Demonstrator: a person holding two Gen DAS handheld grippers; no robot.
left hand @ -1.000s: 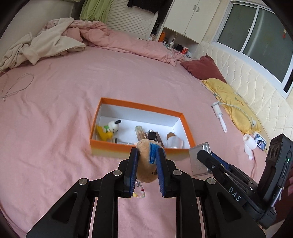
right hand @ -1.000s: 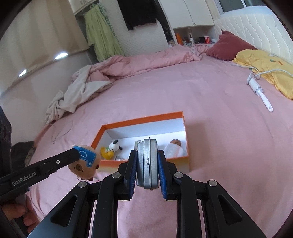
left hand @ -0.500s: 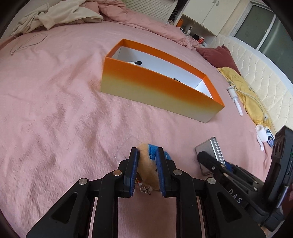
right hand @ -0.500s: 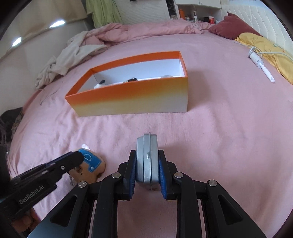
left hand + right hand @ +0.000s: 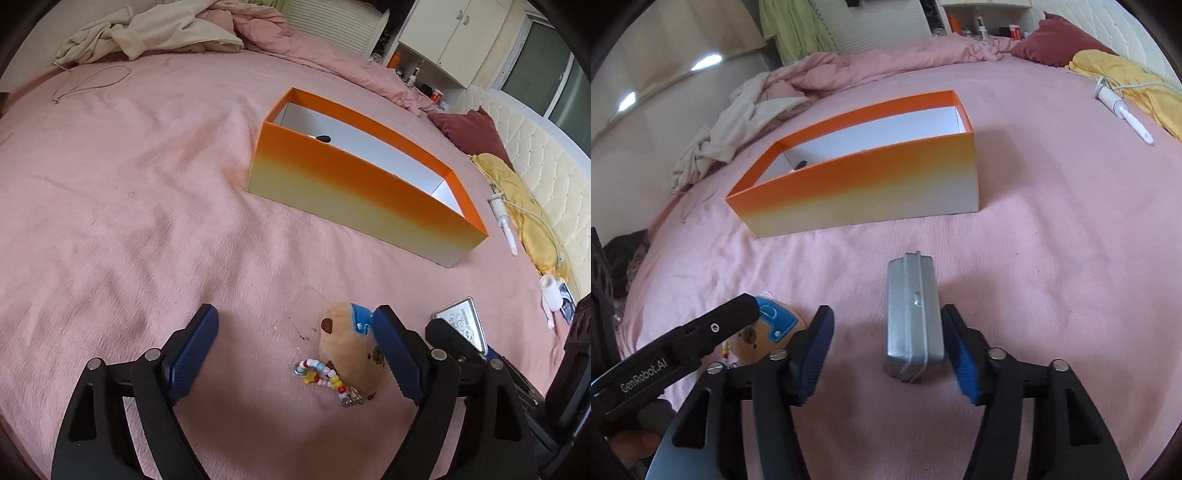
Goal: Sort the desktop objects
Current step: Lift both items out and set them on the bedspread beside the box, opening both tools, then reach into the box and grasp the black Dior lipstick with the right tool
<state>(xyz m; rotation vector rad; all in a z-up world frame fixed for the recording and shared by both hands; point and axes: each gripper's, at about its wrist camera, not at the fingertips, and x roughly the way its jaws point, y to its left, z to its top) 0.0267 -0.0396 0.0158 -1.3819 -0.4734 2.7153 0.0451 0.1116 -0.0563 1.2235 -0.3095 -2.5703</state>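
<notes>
Where both tongs squeezed before, left tongs (image 5: 295, 345) and right tongs (image 5: 888, 345) are opening: one plush toy (image 5: 349, 349), one tin (image 5: 913, 318) lie loose between them.

Your plush toy (image 5: 349, 349), tan with a blue patch and a beaded charm chain (image 5: 325, 373), lies on the pink bed. Just beside it your silver tin (image 5: 913, 321) stands on its edge. Beyond both sits the open orange box (image 5: 354, 184), long side facing you.
</notes>
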